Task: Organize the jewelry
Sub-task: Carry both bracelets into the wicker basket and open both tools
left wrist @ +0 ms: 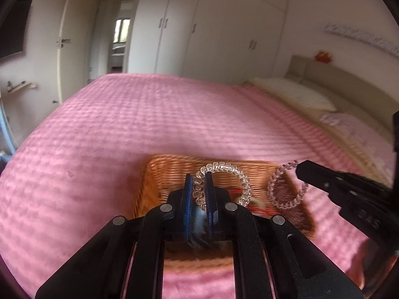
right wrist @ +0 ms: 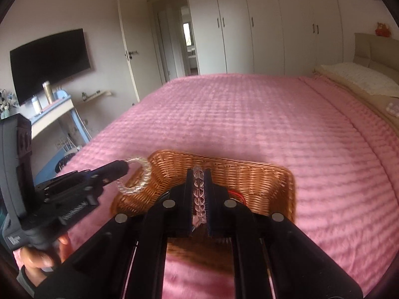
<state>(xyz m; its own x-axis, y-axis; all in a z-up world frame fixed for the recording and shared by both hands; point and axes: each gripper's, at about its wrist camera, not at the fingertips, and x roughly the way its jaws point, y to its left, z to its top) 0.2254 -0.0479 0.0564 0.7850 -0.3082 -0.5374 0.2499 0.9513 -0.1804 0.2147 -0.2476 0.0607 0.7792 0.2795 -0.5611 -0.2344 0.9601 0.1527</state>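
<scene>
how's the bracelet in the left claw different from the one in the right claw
The clear bracelet in the left claw has flat, ridged links; the pinkish bracelet in the right claw is a string of round beads. Both are see-through loops, each pinched in a shut claw above the wicker basket.

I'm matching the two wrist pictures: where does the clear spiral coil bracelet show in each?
Left wrist view: the clear spiral coil bracelet is at lower centre, clamped in the left tongs.
Right wrist view: it hangs at lower left.
Shared landmark: the woven wicker basket behind it.
</scene>
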